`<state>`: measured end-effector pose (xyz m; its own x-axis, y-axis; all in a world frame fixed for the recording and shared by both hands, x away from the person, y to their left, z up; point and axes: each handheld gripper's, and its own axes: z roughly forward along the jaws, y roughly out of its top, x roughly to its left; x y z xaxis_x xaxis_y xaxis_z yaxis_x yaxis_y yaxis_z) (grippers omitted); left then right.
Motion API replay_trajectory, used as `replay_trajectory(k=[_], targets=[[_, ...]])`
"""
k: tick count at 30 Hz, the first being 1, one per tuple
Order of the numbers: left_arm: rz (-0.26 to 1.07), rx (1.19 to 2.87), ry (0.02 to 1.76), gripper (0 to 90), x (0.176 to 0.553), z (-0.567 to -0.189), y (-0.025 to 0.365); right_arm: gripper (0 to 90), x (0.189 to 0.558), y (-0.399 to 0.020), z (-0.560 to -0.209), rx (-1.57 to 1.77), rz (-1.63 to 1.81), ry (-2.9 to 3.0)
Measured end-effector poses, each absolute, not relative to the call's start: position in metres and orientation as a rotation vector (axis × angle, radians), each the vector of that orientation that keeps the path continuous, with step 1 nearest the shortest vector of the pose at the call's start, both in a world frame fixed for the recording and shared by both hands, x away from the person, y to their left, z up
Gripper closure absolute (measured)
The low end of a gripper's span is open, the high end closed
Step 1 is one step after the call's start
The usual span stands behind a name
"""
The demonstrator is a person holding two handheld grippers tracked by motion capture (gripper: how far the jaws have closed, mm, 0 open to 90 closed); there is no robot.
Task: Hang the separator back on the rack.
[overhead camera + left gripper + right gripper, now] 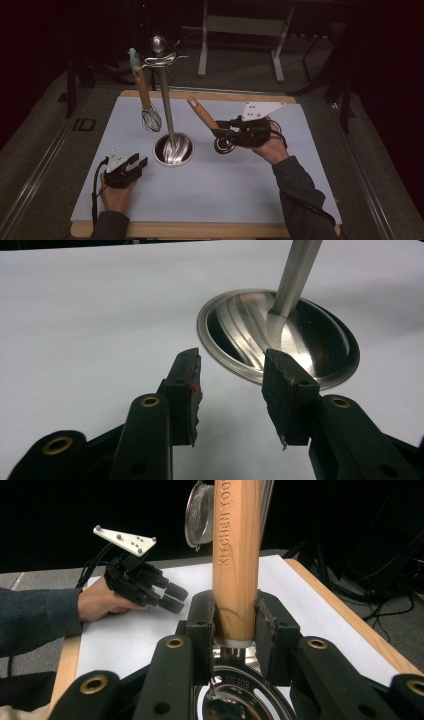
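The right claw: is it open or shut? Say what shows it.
Shut: the right claw presses both pads against the wooden handle of a utensil.

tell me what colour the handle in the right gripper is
Light brown wood, with lettering stamped along the handle; the right gripper view shows it best.

A: The room lies dark, with a grey floor (pixel 240 65) beyond the white-topped table (pixel 200 200).

B: A metal frame stand (pixel 240 30) sits behind, and cables (pixel 370 605) trail across the floor.
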<state>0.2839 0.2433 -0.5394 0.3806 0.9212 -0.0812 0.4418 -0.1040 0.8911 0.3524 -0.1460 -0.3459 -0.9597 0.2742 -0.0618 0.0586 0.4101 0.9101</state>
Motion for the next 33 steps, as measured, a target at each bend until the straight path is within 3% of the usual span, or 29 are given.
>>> replay_trajectory(k=[23,33], targets=[[0.65,1.712,1.209,59.3,0.284,-0.539,0.243,70.8,0.348,-0.116,-0.287,0.22,1.666,2.307],[0.648,1.71,1.208,59.3,0.284,-0.539,0.244,70.7,0.353,-0.088,-0.284,0.253,1.583,2.304]])
